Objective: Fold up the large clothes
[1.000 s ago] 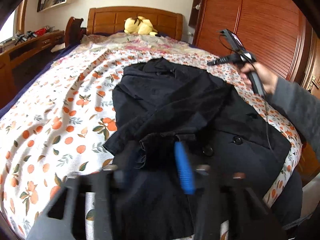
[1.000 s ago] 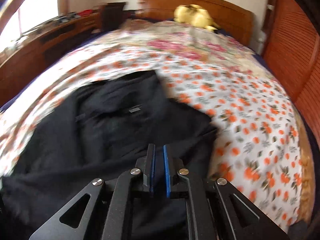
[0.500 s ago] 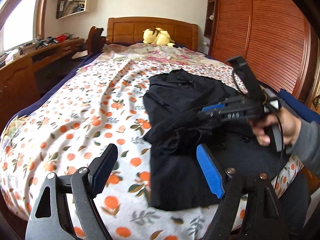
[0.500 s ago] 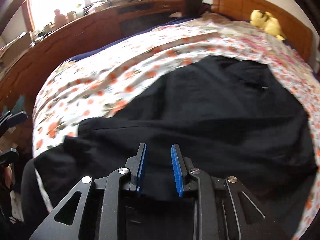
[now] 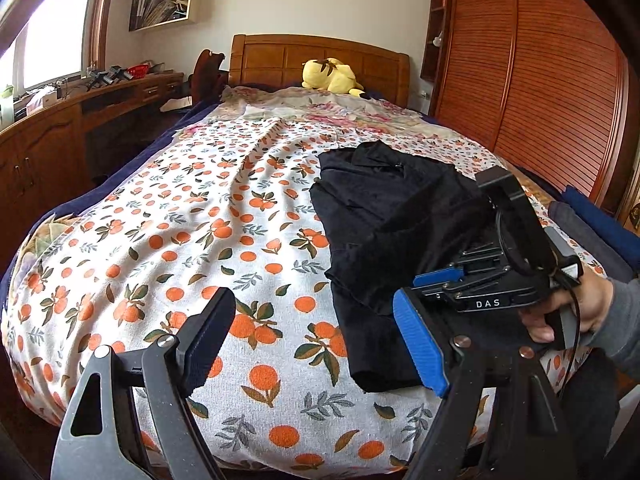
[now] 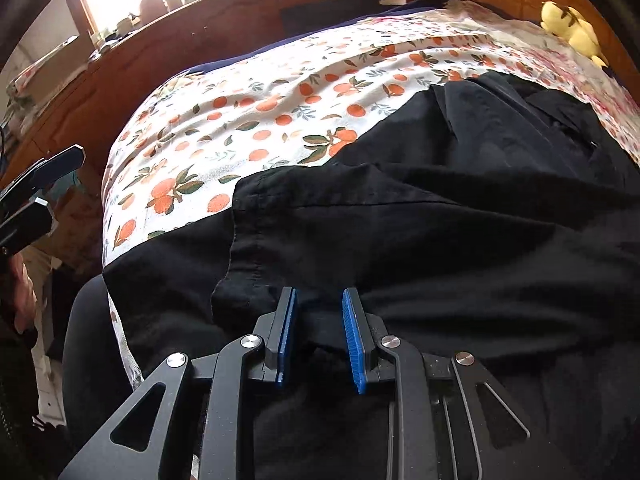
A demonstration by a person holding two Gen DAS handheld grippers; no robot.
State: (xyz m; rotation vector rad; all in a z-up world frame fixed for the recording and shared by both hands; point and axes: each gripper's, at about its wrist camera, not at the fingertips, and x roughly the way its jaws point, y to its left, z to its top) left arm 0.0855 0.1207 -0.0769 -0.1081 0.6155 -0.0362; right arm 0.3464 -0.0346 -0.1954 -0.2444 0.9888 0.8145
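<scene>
I am holding my left claw (image 5: 316, 344) wide apart over the bed (image 5: 168, 240), gripping nothing; my right claw (image 6: 320, 336) is hanging partly parted, low over the coat (image 6: 440, 232), with dark cloth showing in the gap, though I cannot tell whether the pads are touching it. The coat is lying on the right half of the bed, its collar toward the headboard (image 5: 320, 60) and its hem reaching the near edge; one flap is already lying folded across the body. I am judging it to be soft, limp woven cloth, matte black, fairly thick at the stitched hems, so it will be sagging and dragging rather than keeping shape; it looks heavier than a shirt. I am thinking the doubled hem seam (image 6: 244, 236) is the place to pinch, since a stitched edge should slip less than a single layer. The sheet underneath is wrinkly cotton printed with oranges, likely to bunch if the coat is dragged.
</scene>
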